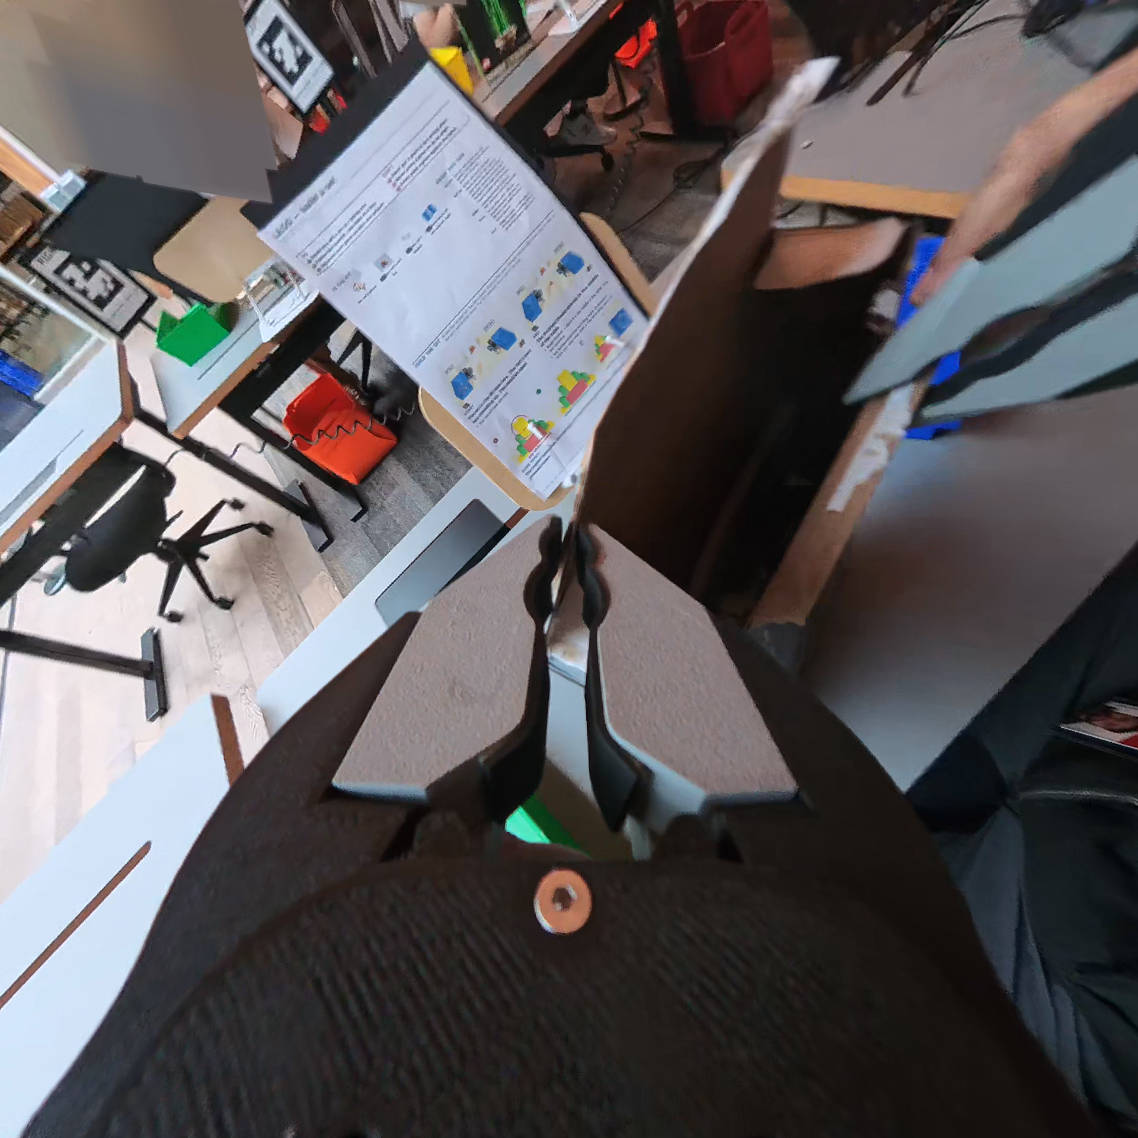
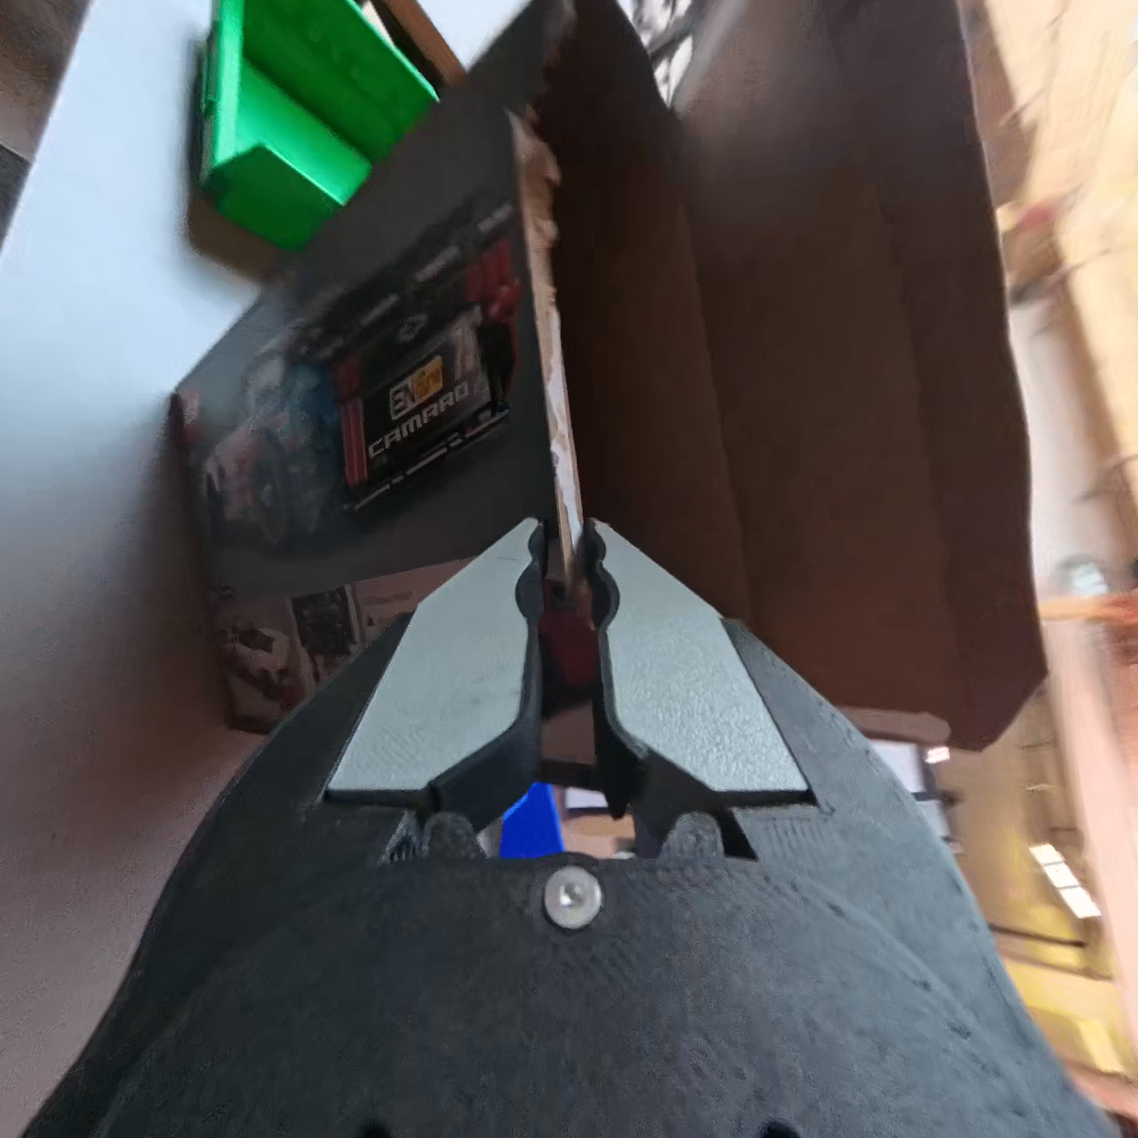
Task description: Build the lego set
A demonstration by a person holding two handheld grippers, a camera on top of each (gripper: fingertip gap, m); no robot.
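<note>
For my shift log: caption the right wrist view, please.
Right gripper shut on the torn flap of the box, green bin on the table beyond.

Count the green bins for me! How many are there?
2. One green bin sits on a far desk in the left wrist view; another green bin sits on the table beside the box. More may be hidden.

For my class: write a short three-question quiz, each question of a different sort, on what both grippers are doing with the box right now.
1. True or false: the left gripper is shut on an edge of the cardboard box.
2. The right gripper grips: A) the green bin B) a box flap C) nothing.
3. Fill in: the instruction sheet stands ___ the box in the left wrist view.

Key: 1 true; 2 B; 3 left of.
</note>
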